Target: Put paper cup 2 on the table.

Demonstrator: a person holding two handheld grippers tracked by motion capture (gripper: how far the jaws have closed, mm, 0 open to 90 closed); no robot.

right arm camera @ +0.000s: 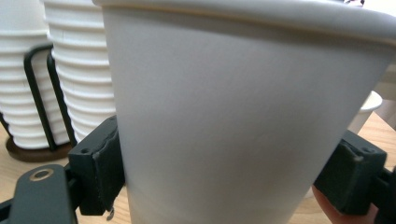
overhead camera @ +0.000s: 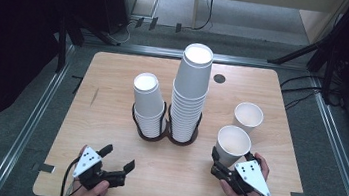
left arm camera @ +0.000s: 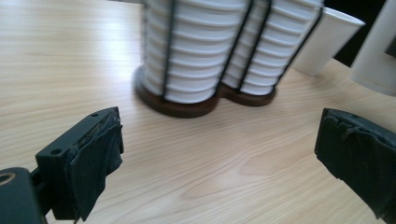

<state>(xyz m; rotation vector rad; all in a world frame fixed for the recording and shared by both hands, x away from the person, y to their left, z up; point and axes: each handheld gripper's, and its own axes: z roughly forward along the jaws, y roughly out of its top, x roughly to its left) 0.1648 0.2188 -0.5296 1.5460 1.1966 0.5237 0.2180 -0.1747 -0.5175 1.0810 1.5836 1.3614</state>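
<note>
Right gripper (overhead camera: 217, 159) | my jaws clamp white paper cup (overhead camera: 233, 143), 4 o'clock on table | light, thin-walled, crushable: grip low, gently | left gripper (overhead camera: 118, 157) spread, empty.

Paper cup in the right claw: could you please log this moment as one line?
right claw: shut on paper cup | left claw: open, empty | second cup: loose on table | two stacks in holder

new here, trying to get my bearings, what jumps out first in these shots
Two stacks of white cups stand mid-table in a dark holder, the tall stack right of the short stack. The right gripper clasps a cup near the front right, a loose cup behind it. The left gripper stands open at the front left.
</note>
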